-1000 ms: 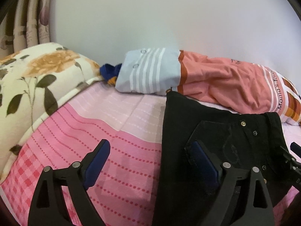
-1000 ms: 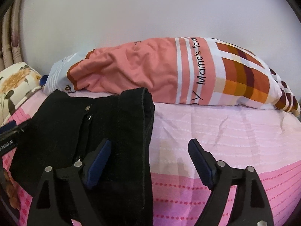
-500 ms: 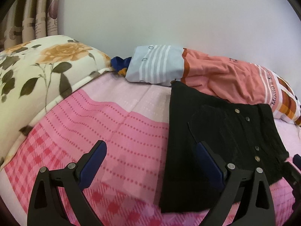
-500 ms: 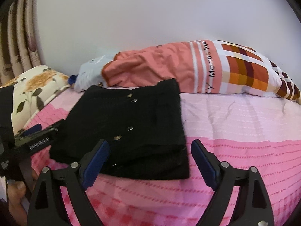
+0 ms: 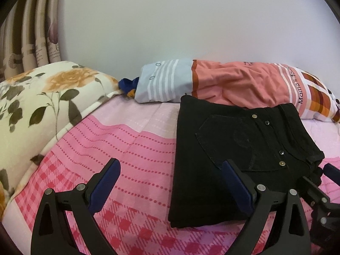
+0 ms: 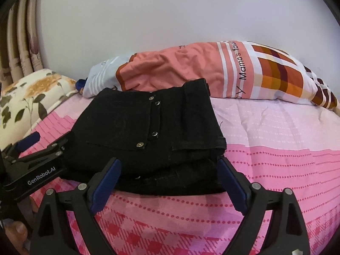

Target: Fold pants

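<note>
Black pants point(image 6: 148, 136) folded thick on pink bedsheet point(image 6: 276, 170): soft, heavy, floppy. Best pinched at near stacked edge. Left gripper point(image 5: 170, 182) spread, empty; right gripper point(image 6: 170, 180) opening, nothing pinched.

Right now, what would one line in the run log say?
pants: folded, on bed | left gripper: open, empty | right gripper: opening, empty | pillow: behind pants
</note>
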`<state>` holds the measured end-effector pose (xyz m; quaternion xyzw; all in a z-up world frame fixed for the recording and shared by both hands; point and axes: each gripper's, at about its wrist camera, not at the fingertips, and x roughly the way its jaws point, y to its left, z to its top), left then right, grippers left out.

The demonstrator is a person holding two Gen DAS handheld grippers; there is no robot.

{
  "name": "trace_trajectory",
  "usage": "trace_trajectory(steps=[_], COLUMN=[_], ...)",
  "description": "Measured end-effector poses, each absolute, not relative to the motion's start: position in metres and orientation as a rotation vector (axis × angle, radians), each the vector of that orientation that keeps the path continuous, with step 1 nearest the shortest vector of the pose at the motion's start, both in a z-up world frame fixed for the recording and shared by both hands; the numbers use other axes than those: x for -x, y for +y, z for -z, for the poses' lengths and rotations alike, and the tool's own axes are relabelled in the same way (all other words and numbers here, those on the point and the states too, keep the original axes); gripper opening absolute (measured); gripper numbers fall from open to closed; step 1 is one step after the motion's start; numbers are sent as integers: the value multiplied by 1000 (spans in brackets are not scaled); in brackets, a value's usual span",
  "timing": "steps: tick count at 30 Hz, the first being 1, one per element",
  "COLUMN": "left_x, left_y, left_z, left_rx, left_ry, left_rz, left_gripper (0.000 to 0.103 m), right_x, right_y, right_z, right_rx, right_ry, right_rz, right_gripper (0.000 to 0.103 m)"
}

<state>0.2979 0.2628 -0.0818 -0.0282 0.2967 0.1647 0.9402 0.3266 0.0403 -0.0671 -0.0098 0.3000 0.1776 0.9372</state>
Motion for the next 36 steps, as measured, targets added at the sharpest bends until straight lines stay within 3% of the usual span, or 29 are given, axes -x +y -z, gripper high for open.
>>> trace_trajectory(steps=[36], left_x=[-299], left_y=[260], left_z=[78], left_rx=[52], left_ry=[586], left_rz=[-337], left_gripper=[97], right_x=[-321], right_y=[43], right_z=[63], right_rx=[39], right_ry=[552], right_rz=[-353], right_gripper=[91])
